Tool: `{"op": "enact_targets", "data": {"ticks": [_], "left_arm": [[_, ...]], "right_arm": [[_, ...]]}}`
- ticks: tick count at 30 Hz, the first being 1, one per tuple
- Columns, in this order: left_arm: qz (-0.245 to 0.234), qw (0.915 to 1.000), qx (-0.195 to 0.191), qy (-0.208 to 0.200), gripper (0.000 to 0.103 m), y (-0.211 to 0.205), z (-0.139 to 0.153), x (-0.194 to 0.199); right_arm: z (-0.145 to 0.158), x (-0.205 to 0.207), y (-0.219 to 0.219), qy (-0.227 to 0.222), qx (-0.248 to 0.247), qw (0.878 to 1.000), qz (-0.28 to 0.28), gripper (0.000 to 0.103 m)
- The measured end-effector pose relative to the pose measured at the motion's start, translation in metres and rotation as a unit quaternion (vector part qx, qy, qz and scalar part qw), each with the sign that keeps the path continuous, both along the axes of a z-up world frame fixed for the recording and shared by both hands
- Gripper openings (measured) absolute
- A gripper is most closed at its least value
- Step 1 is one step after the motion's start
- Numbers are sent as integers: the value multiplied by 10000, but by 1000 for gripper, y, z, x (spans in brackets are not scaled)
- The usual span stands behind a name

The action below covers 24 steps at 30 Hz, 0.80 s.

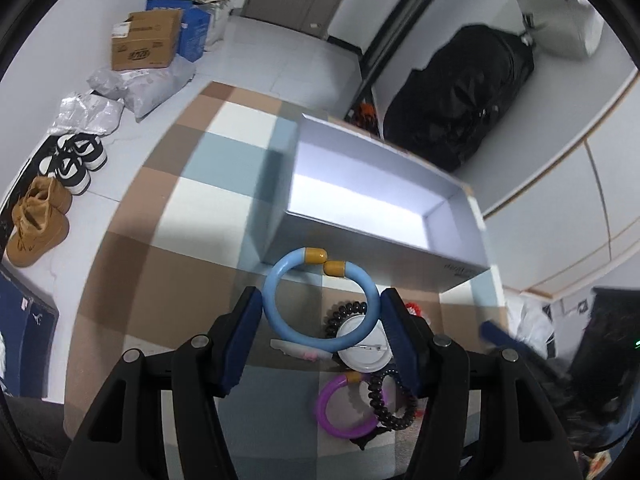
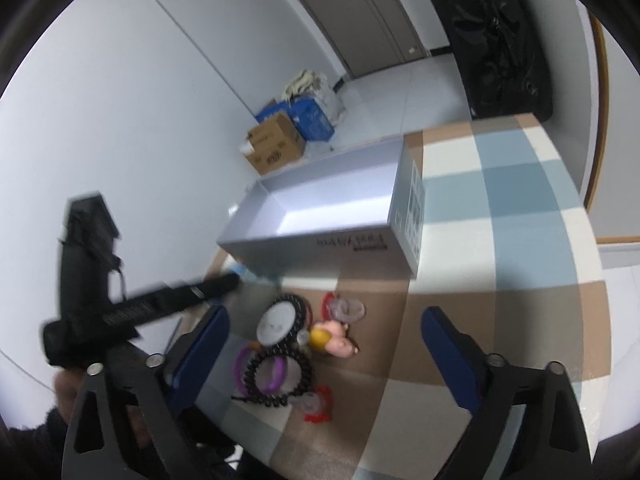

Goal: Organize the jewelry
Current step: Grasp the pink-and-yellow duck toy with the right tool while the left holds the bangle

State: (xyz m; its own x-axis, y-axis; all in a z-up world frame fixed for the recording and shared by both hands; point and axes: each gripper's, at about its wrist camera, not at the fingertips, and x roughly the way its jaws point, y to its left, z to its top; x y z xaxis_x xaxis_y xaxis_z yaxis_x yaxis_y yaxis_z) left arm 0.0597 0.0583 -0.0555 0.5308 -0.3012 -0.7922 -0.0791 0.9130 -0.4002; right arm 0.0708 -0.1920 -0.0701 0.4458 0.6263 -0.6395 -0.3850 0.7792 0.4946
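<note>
My left gripper is shut on a light blue bangle with two gold caps, held above the table just in front of the open grey box. Below it lie a white round badge, a purple bangle and a black bead bracelet. My right gripper is open and empty above the same pile: white badge, purple bangle, black bead bracelet, a pink and yellow charm and red-trimmed pieces. The grey box stands behind them.
The checked tablecloth in brown, white and blue covers the table. On the floor at the left are cardboard boxes, plastic bags and shoes. A black bag hangs at the back right.
</note>
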Motion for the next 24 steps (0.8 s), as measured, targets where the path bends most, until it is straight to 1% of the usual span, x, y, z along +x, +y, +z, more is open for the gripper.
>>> {"op": "enact_targets", "data": {"ticks": [2,6,7,11,13,14,15,18,20,22,23,24], "left_arm": [[79,9999,-86,-62,56,2,3,-3],[189,9996,-68,-211,56,6,8,-8],[208,9995,-62,-229,56,7,9,-9],[205,9995,-80,-204,56,10,6,-7],[186,9996,-97,-209,56,13,7,-7],[191,9995,-97,-213,56,14,7,-7],[196,9995,-107,-214,56,15,8,-8],[193,9995,-150,-206,56,16,8,-8],[202,9995,-128,-209,56,16,8,-8],[175,9996,-115,-195,56,14,7,-7],[150,9997,-106,-183,56,12,6,-6],[143,9997,-98,-179,56,12,6,-6]], "right_arm": [[-5,-1,5,86,-124,9998,105,83],[-14,-3,13,156,-413,9989,130,81],[-16,-3,14,185,-447,9988,124,81],[-22,-1,20,247,-452,9985,163,72],[-23,0,24,223,-515,9983,181,72],[-24,0,26,226,-550,9980,198,68],[-25,1,27,237,-567,9979,226,62],[-28,2,33,209,-731,9967,284,51],[-29,3,33,204,-738,9966,291,46],[-30,4,32,232,-742,9966,281,37],[-31,4,31,252,-751,9965,277,28],[-31,4,30,260,-727,9966,279,27]]}}
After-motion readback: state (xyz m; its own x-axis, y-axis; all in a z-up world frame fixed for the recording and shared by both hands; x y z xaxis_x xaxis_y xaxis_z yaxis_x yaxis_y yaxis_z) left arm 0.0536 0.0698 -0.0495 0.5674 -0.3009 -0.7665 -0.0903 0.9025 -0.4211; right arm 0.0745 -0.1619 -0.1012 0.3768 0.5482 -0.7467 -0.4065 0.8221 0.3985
